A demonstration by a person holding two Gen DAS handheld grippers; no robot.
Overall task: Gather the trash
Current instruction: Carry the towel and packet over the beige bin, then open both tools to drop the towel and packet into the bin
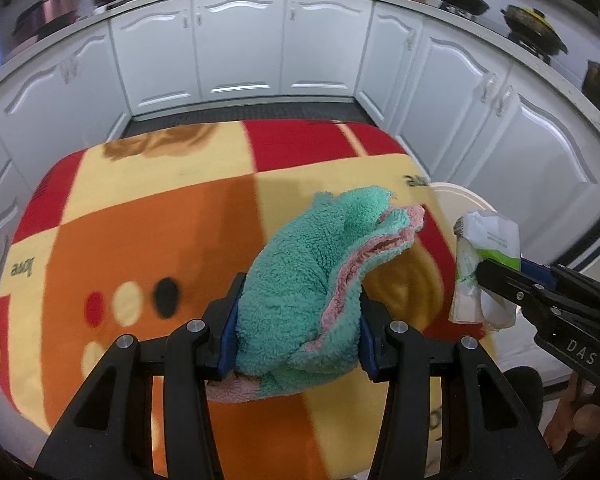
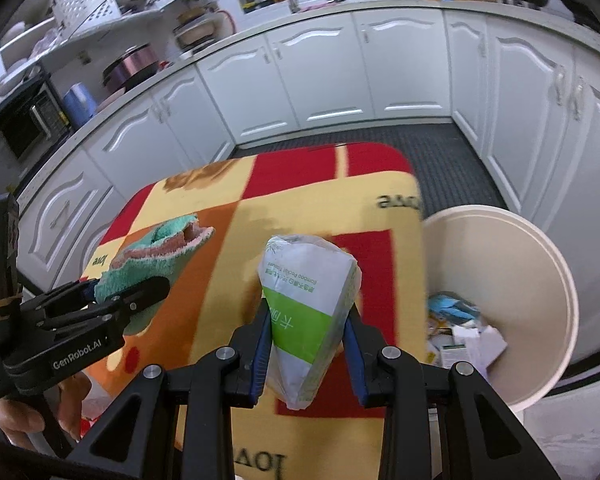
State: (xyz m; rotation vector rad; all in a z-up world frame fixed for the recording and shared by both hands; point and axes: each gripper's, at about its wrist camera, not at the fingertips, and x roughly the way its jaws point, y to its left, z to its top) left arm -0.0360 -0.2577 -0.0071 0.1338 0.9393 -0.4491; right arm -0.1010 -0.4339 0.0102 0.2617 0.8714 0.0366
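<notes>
- Cloth first, on my far left: my left gripper is pinching a fluffy teal towel with a pink underside, its blue-padded fingers pressed into both sides of the bundle.
- Seen from my right wrist camera, that same left gripper sits at the left edge of the view, with the towel bunched out ahead of it above the table.
- Under both tools lies the table covering, a blanket in red, orange and cream checks with dots and printed letters.
- Right of the towel, my right gripper is clamped on a crumpled tissue packet, white with a green band and small print; the packet stands up between the fingers, its wider end pointing away from me.
- From the left wrist camera the packet shows at the right side, held at the tip of my right gripper, just past the blanket's right edge.
- Furthest right stands a cream round bin, just beside the table's edge, with paper scraps and blue bits lying inside.
- White kitchen cabinets curve around behind everything.
</notes>
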